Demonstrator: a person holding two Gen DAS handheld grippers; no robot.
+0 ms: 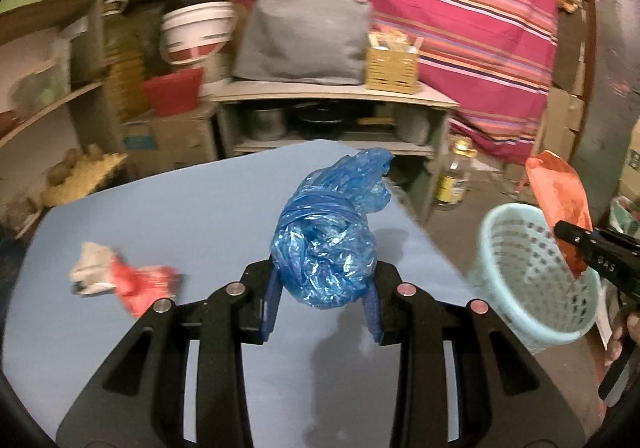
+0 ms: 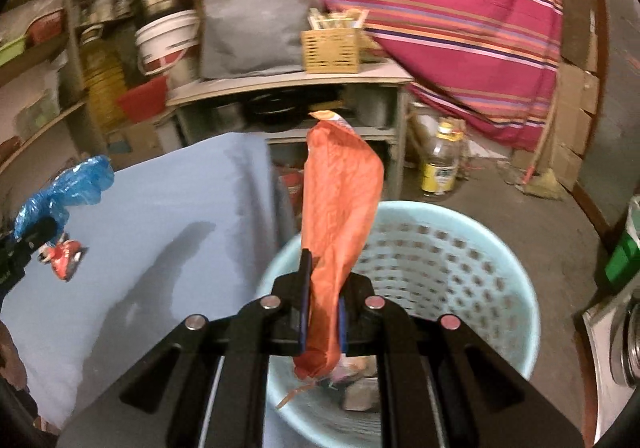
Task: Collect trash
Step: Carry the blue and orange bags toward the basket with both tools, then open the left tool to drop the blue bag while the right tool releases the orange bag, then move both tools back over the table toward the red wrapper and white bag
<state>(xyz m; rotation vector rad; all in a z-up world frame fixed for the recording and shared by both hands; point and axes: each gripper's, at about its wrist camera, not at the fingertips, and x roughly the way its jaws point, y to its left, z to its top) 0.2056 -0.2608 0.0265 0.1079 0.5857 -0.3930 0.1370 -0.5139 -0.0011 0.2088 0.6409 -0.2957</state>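
My left gripper [image 1: 322, 294] is shut on a crumpled blue plastic bag [image 1: 326, 232], held above the blue table [image 1: 180, 208]. A red and white wrapper [image 1: 132, 280] lies on the table to the left. My right gripper [image 2: 323, 312] is shut on an orange snack packet [image 2: 340, 216], which hangs over the pale blue perforated basket [image 2: 460, 256] on the floor beside the table. Some scraps lie at the basket's bottom. In the left wrist view the right gripper [image 1: 576, 244] with the orange packet [image 1: 560, 196] shows above the basket [image 1: 520, 272]. The blue bag [image 2: 64, 188] and red wrapper [image 2: 64, 254] show at the left of the right wrist view.
A low shelf unit [image 1: 332, 100] with pots stands behind the table, with a grey bag [image 1: 304, 36] and a woven box [image 1: 392, 68] on top. A striped pink cloth [image 1: 460, 8] hangs behind. A yellow-labelled bottle [image 2: 440, 164] stands on the floor. Shelves with buckets fill the left.
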